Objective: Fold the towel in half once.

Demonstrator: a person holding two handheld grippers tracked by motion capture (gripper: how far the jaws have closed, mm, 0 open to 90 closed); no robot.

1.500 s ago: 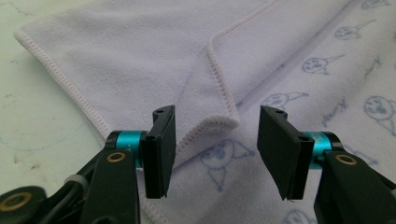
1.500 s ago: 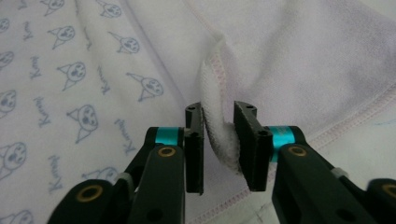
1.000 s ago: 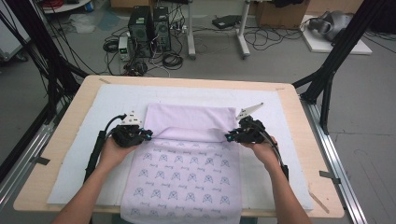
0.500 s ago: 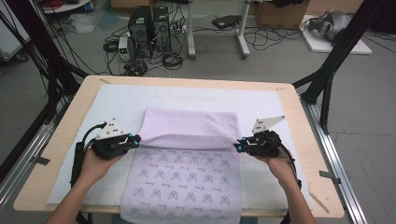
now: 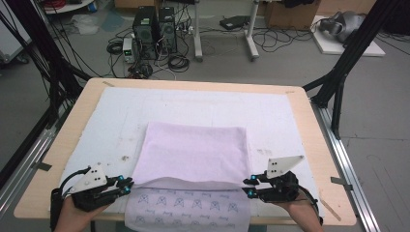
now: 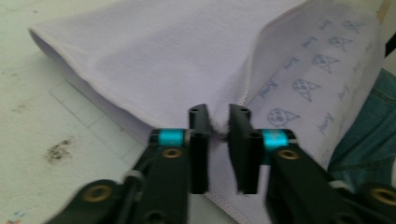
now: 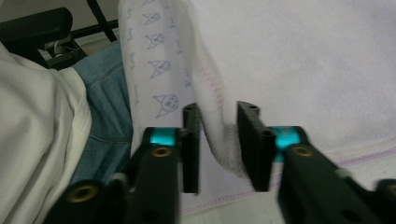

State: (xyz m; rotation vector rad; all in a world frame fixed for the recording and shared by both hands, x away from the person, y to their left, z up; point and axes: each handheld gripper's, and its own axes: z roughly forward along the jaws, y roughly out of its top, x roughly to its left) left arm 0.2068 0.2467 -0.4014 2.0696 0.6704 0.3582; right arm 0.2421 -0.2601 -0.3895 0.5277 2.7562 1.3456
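Observation:
A lilac towel (image 5: 193, 150) lies folded on the white mat (image 5: 121, 111). Its plain upper layer covers a printed layer (image 5: 193, 208) that hangs over the table's near edge. My left gripper (image 5: 126, 184) is at the near left corner of the upper layer. Its jaws have just been opening, and the towel's hem (image 6: 219, 130) sits loose in the narrow gap of the left gripper (image 6: 218, 116). My right gripper (image 5: 247, 186) is at the near right corner. Its jaws have also just been opening, with a slack fold (image 7: 219, 135) between the jaws of the right gripper (image 7: 219, 116).
The wooden table (image 5: 300, 101) ends just behind both hands. Black frame struts (image 5: 338, 82) stand at the left and right sides. Computer towers (image 5: 154, 29) and cables lie on the floor beyond. Jeans (image 7: 107, 107) show beside the hanging printed layer.
Both hands have moved toward the near edge and slightly apart, drawing the plain layer's edge over more of the printed side. Both pairs of jaws have parted.

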